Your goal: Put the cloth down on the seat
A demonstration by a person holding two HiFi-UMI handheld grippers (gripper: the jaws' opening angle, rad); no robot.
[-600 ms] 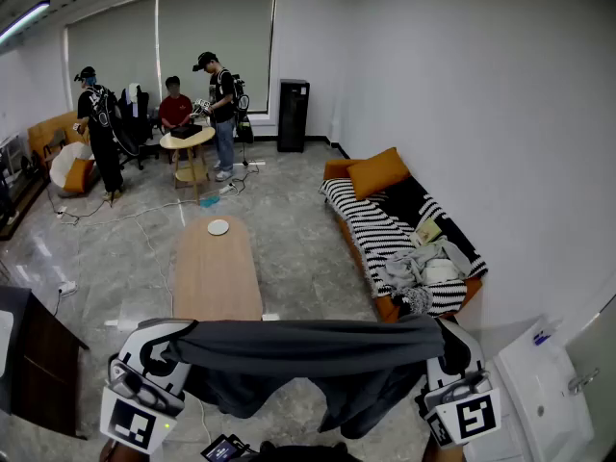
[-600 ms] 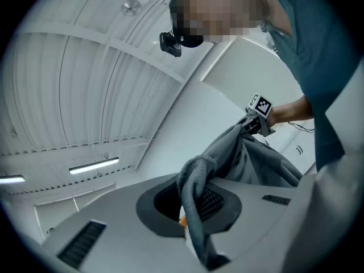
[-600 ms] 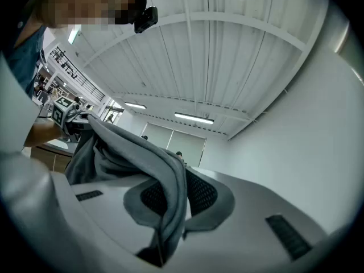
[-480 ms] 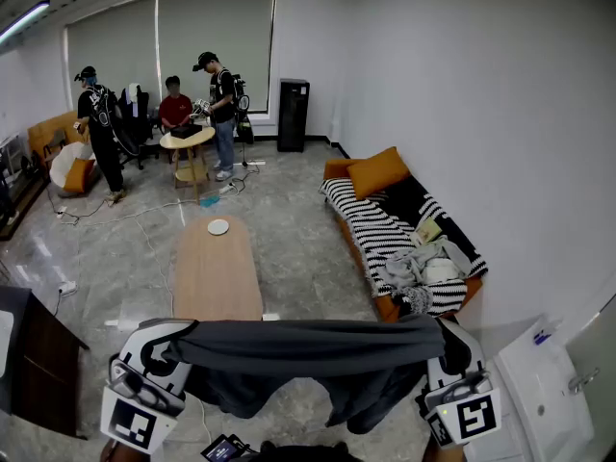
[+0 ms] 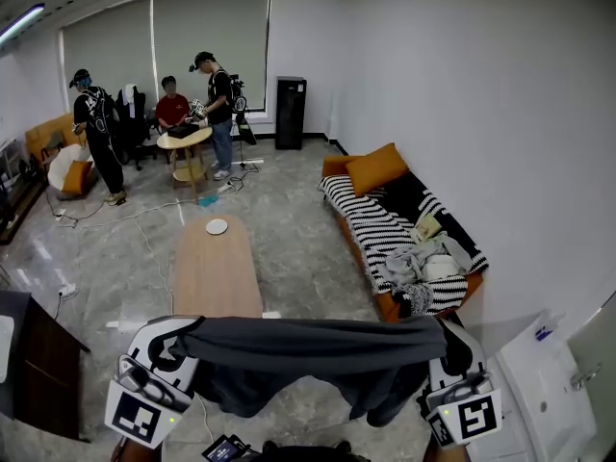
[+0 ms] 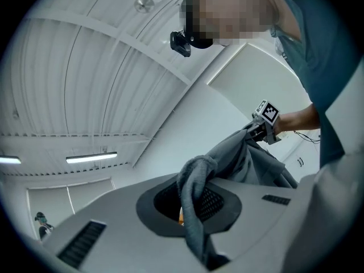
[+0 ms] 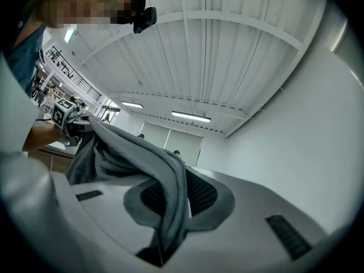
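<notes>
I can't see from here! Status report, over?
Left tongs, right tongs shut on grey cloth, stretched between. Sofa seat far off, clothes heaped on it.

Head view high, facing forward-down, gripper views close, tilted upward, all sharing the cloth (image 5: 318, 340)

The grey cloth (image 5: 318, 343) covers the tips of the left hand-held gripper (image 5: 178, 346) and the right hand-held gripper (image 5: 445, 346) from above. The head view's lower edge cuts off both. The heap (image 5: 421, 263) on the striped sofa (image 5: 371, 224) is too small to sort out.
</notes>
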